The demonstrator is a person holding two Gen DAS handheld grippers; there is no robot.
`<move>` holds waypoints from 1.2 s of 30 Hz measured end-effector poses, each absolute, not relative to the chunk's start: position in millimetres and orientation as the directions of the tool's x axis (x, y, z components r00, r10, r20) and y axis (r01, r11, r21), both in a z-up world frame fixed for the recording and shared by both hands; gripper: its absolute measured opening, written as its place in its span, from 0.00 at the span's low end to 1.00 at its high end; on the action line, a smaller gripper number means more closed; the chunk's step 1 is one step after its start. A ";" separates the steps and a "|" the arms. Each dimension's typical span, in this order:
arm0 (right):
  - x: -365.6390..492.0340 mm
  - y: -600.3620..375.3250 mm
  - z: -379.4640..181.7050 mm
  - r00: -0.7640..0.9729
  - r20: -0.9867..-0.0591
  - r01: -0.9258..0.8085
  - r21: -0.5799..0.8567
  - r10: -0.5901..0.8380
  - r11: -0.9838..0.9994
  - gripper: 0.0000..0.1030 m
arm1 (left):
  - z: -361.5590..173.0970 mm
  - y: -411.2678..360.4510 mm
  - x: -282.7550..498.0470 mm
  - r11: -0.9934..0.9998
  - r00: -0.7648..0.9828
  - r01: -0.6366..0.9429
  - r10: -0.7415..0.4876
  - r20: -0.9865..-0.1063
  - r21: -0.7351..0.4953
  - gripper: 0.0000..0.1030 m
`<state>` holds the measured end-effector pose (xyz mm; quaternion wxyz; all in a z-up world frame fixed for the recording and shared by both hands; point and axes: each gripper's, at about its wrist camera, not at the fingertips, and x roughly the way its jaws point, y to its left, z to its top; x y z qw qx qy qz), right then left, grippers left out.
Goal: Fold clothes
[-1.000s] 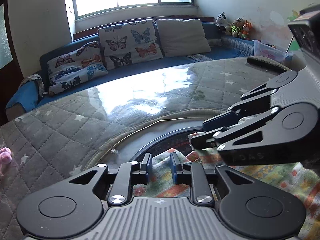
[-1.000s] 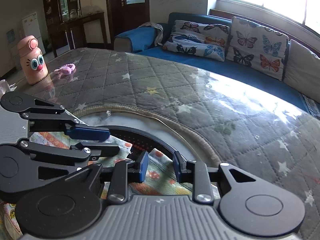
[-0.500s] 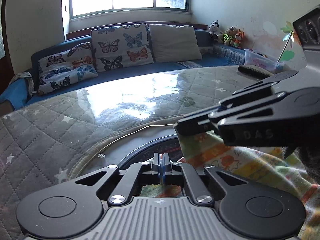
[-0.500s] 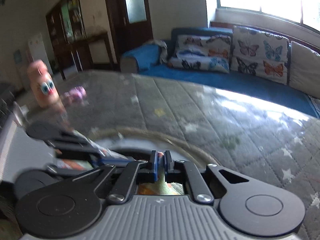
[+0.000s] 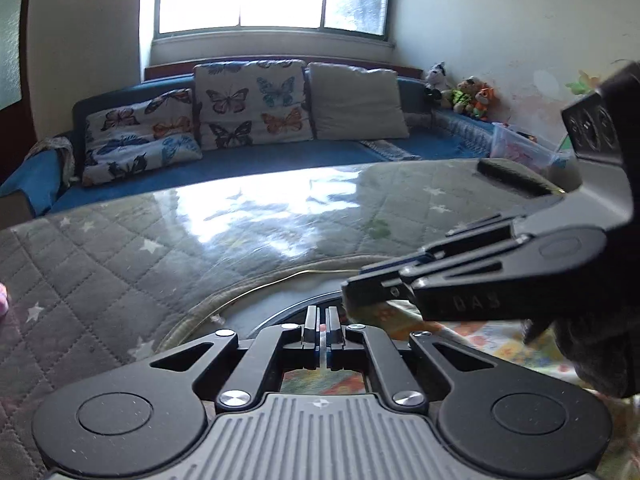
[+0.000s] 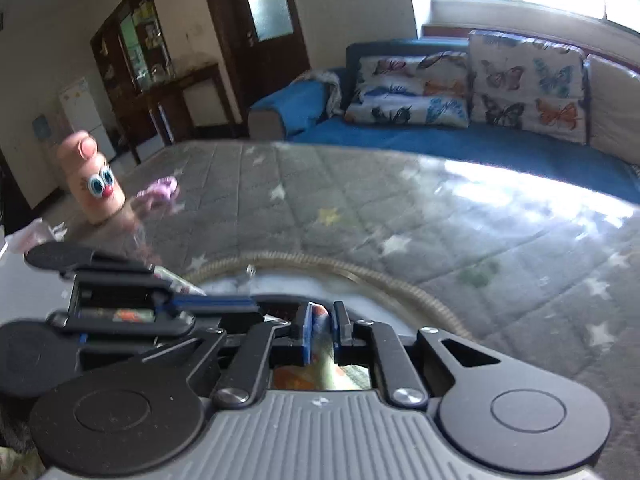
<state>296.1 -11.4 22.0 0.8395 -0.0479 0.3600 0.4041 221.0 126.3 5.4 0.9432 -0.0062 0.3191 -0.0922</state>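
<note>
A colourful patterned garment (image 5: 492, 344) hangs below both grippers over the grey quilted table (image 5: 120, 264). My left gripper (image 5: 321, 322) is shut on the garment's edge; cloth shows under its jaws. My right gripper (image 6: 322, 322) is shut on a fold of the same garment (image 6: 320, 316), with cloth bunched between its blue pads. In the left wrist view the right gripper (image 5: 356, 292) comes in from the right, pinching the cloth. In the right wrist view the left gripper (image 6: 248, 302) lies at the left. Most of the garment is hidden beneath the grippers.
A round glass disc with a dark ring (image 5: 280, 308) sits in the table's middle. A pink cartoon bottle (image 6: 92, 180) and a pink cloth scrap (image 6: 158, 196) stand at the far left. A blue sofa with butterfly cushions (image 5: 248, 108) runs behind the table.
Both grippers have closed on the garment's edge and lifted it off the table. They now sit higher and close together, side by side.
</note>
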 end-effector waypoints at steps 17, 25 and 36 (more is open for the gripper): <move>287.0 -103.2 13.6 0.569 -0.709 -0.527 0.076 0.418 0.846 0.16 | -20.6 92.2 209.0 0.968 0.734 0.249 -0.199 -0.649 -0.016 0.03; 282.9 -105.1 10.7 0.588 -0.706 -0.509 0.056 0.395 0.859 0.08 | -20.8 88.6 206.1 0.969 0.742 0.245 -0.179 -0.646 0.013 0.03; 281.9 -111.3 19.3 0.637 -0.681 -0.491 0.004 0.362 0.871 0.10 | -17.4 83.0 199.3 0.969 0.750 0.239 -0.145 -0.646 0.061 0.06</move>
